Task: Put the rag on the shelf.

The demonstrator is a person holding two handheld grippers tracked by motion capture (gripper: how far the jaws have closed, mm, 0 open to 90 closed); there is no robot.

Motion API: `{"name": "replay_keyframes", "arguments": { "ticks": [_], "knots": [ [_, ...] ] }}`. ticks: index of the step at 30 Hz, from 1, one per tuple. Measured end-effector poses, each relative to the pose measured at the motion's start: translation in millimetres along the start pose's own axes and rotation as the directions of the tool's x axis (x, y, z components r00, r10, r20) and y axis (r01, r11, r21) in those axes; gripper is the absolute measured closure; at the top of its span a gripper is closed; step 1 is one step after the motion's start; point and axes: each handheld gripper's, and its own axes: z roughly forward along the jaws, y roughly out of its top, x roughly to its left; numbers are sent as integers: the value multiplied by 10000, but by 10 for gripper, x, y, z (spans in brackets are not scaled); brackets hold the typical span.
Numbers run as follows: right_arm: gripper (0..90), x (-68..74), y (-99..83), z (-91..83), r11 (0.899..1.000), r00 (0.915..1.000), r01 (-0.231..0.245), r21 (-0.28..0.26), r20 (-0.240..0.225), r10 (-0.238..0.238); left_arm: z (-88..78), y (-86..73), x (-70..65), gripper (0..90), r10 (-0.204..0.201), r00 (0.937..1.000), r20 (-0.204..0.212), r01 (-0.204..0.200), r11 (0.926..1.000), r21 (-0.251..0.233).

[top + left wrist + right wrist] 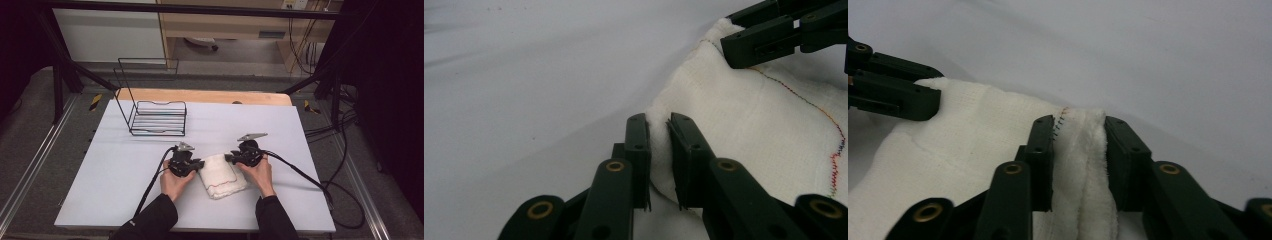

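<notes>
A white folded towel (222, 176) with a thin coloured stitch line lies on the table's near middle, between my two grippers. My left gripper (200, 164) is at the towel's left far corner; in the left gripper view its jaws (658, 120) pinch a small fold of the towel (749, 125). My right gripper (229, 159) is at the right far corner; in the right gripper view the jaws (1079, 120) press on a thick doubled edge of the towel (973, 145). Each gripper view shows the other gripper farther off: the right gripper (728, 34) and the left gripper (938, 87).
A black wire rack (159, 117) stands at the table's back left. The pale table top (115, 165) has a wooden strip along its far edge. Cables trail from both grippers toward the near edge and off to the right.
</notes>
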Motion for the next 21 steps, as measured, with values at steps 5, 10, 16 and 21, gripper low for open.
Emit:
{"name": "replay_keyframes", "arguments": {
  "ticks": [5,10,16,21],
  "knots": [
    [801,5,9,-21,9998,9997,-155,81,-175,156,-5,1,-3,808,-57,10000,-4,57,10000,-39],
    [820,36,-6,-51,9999,10000,-13,-155,-60,12,-22,-6,-19,816,-27,10000,-50,27,9999,-151],
    [824,78,-3,-150,9979,9999,127,-642,-33,-129,-88,-16,-25,819,-63,9999,118,70,9985,-535],
    [825,150,-8,-320,9935,9999,126,-1129,-59,-133,-176,-1,-51,818,6,9994,349,26,9958,-914]
  ]
}}
